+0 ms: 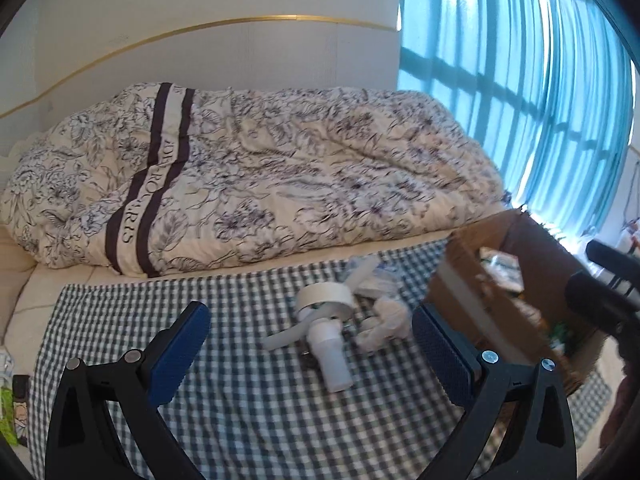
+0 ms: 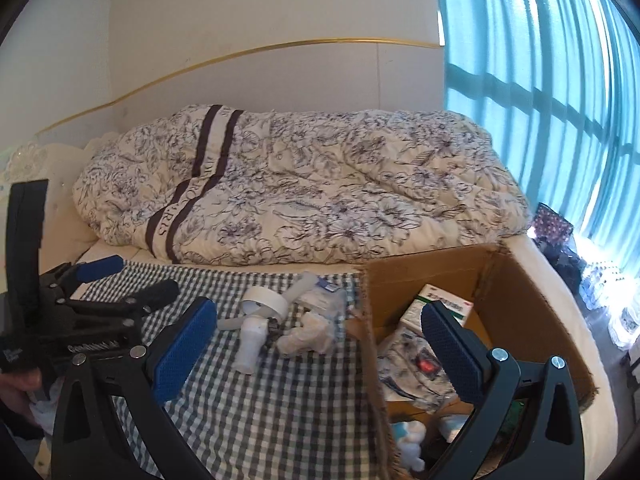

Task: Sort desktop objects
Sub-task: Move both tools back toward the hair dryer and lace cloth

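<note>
Blue-and-white checked cloth [image 1: 248,420] covers the near part of the bed, and your unsorted things lie in a small heap in the middle of it: a white roll of tape [image 1: 326,300] standing on edge, a white plastic bottle [image 1: 330,354] lying just in front of it with its base toward you, a crumpled white wad [image 1: 384,322] just beside the bottle on the right, and a clear plastic packet [image 2: 324,294] behind them.

Your left gripper [image 1: 308,356] hangs above the cloth with its blue-padded jaws spread wide and nothing between them; the heap sits ahead of it, framed between the pads in that view. Your right gripper [image 2: 320,348] is just as wide open and empty, its left pad over the cloth and its right pad over the open brown cardboard box [image 2: 532,304].

The box stands at the right edge of the cloth, close to the heap. Inside it lie a green-and-white carton [image 2: 440,304], a white patterned pack with a red mark [image 2: 416,364], and other items too blurred to name.

Behind everything lies a rumpled floral quilt [image 1: 260,176], with turquoise curtains [image 1: 512,92] on the right.
</note>
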Tool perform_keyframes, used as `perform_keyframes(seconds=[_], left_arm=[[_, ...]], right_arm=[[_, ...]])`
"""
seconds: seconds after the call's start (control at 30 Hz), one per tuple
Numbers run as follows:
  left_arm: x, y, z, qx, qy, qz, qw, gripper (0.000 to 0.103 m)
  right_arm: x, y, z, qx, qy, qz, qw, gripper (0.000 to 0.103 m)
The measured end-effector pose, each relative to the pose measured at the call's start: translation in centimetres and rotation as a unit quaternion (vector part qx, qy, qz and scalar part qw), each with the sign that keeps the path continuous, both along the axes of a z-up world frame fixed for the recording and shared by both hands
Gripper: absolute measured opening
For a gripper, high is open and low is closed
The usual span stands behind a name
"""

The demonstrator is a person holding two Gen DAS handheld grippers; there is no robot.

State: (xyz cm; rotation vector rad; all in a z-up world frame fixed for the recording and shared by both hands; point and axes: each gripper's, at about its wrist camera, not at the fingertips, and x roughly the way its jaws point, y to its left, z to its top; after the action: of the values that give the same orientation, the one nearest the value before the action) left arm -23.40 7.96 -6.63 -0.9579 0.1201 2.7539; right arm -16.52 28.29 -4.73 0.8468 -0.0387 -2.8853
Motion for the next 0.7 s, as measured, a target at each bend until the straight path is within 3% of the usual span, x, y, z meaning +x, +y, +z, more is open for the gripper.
perform_keyframes(seconds=[0.3,0.53,0.7], left_arm=[[-1.4,-1.0,-3.8,-0.030,-0.026,0.006,0.9992,0.103],[-2.6,-2.2,-6.9,-0.009,-0.058,-0.008,0.9982,0.103],[-3.3,-2.1,-9.0,-0.015,-0.079,-0.015,0.9967,0.103]], right_arm=[[-2.2,-2.5,-2.6,-0.009,-0.019,0.021,1.000,0.103],[-4.0,-3.8,-4.5,-0.009,-0.037,0.037,0.999,0.103],[-4.9,-4.5,-5.8,-0.008,-0.045,0.048,0.998,0.103]])
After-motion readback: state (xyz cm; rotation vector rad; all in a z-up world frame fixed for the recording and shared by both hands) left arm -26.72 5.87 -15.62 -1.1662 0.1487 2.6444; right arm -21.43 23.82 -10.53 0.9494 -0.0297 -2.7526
